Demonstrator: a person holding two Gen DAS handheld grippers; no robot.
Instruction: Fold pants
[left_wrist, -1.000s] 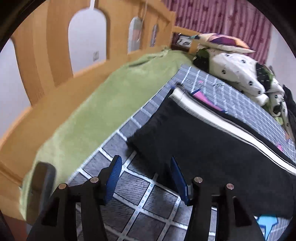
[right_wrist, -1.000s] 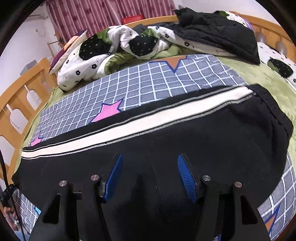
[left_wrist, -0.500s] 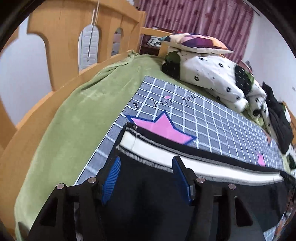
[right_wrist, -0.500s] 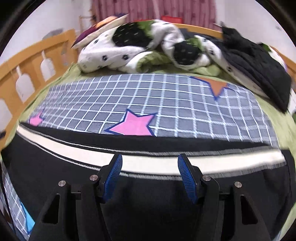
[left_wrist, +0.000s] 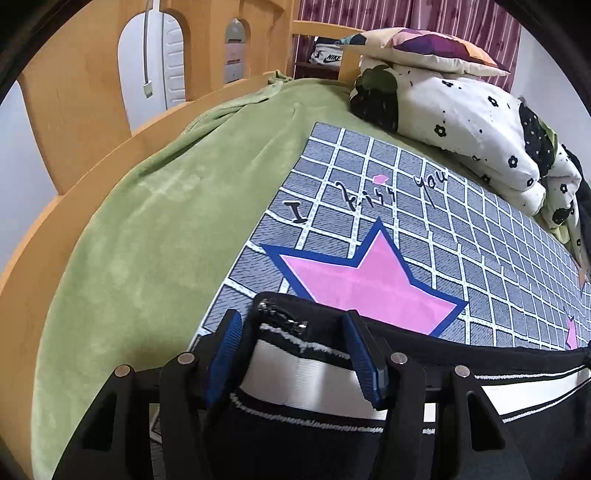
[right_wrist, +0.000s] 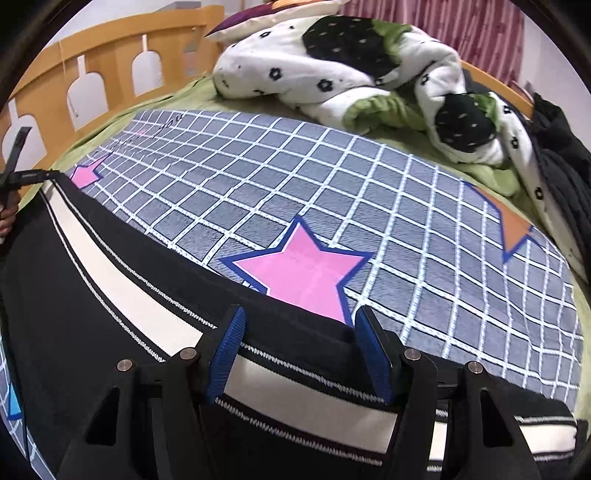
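Black pants w/ white side stripe, flat on grid blanket.

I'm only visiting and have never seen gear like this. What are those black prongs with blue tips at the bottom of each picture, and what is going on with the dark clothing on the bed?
There is no robot here. A person holds a two-finger gripper in each hand, and a wide-angle camera on each one looks forward along its fingers, so each picture is that tool's own view.

The left gripper is at one end of the black pants, straddling the white side stripe. Its jaws have just been closing, with the cloth between them, but the pads do not clearly press on it yet. The right gripper stands open further along the same pants, over their far edge.

The pants lie on a grey checked blanket with pink stars, over a green sheet. A crumpled white quilt sits behind, inside a wooden bed frame.
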